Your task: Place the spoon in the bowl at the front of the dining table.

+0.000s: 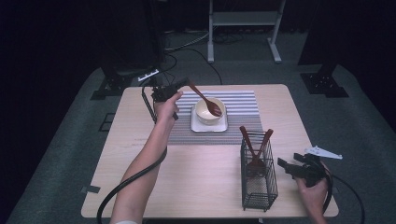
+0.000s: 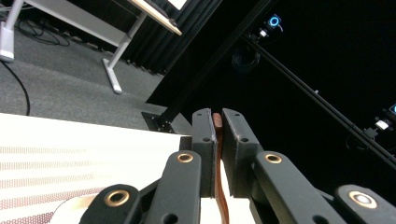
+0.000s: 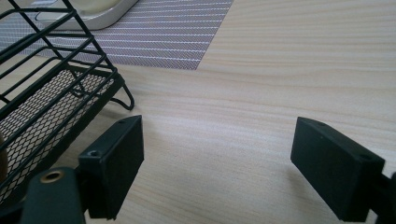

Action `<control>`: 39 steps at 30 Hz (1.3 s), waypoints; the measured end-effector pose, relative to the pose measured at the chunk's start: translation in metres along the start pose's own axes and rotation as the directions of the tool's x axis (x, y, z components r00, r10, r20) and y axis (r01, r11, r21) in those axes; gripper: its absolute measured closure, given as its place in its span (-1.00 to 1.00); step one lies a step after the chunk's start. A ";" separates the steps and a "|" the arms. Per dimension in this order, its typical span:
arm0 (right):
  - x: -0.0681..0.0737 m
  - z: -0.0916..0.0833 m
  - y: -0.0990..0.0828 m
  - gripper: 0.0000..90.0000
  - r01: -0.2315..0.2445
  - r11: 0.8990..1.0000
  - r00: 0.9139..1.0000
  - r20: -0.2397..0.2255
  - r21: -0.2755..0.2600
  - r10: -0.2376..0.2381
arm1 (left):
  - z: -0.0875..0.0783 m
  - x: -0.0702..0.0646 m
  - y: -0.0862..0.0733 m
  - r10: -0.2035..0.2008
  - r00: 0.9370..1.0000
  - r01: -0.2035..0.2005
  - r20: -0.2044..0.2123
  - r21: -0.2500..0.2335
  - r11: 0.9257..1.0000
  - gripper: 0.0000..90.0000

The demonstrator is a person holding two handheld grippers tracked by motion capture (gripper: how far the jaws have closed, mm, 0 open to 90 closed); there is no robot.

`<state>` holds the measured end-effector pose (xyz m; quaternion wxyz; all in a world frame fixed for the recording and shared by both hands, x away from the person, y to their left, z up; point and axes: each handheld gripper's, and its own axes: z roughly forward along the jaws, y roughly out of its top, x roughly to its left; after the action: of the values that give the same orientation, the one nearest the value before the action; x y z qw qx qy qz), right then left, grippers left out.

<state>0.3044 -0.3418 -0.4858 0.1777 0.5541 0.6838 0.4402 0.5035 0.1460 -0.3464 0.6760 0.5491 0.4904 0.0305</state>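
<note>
My left gripper (image 1: 180, 87) is clamped on the handle of a dark red spoon (image 1: 205, 100), and in the left gripper view the thin handle (image 2: 217, 140) stands edge-on between the two closed jaws. The spoon's head sits in the cream bowl (image 1: 210, 111), which rests on a small tray (image 1: 196, 126) on the striped mat (image 1: 243, 100). I think the risk lies here: the handle is narrow and held near its end, so it could pivot or slip in the jaws, and if I lift at an angle the head could catch the rim and tip or drag the bowl. My right gripper (image 3: 217, 168) hangs with its jaws wide apart and nothing between them, low over the table (image 1: 205, 186), just beside the black wire basket (image 1: 259, 186); a careless sweep could knock the basket, which holds two more dark red utensils (image 1: 256, 144) upright. The table is pale wood. Around it is grey carpet, black stands, a white frame at the far side, loose cables and dark curtains.
</note>
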 end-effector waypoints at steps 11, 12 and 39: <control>0.000 0.000 0.000 -0.64 -0.003 1.000 1.000 0.000 0.000 0.003 | 0.004 0.004 0.005 -0.007 1.000 0.006 -0.021 -0.009 1.000 0.87; 0.000 0.000 0.000 -0.64 -0.003 1.000 1.000 0.000 0.000 0.003 | 0.004 0.004 0.005 -0.007 1.000 0.006 -0.021 -0.009 1.000 0.87; -0.001 0.000 0.000 -0.64 -0.007 1.000 1.000 -0.002 -0.002 0.007 | 0.014 0.018 0.015 -0.021 0.997 0.019 -0.071 -0.029 0.999 0.87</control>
<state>0.3046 -0.3430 -0.4861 0.1760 0.5559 0.6816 0.4421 0.5300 0.1519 -0.3473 0.6662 0.5330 0.5191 0.0503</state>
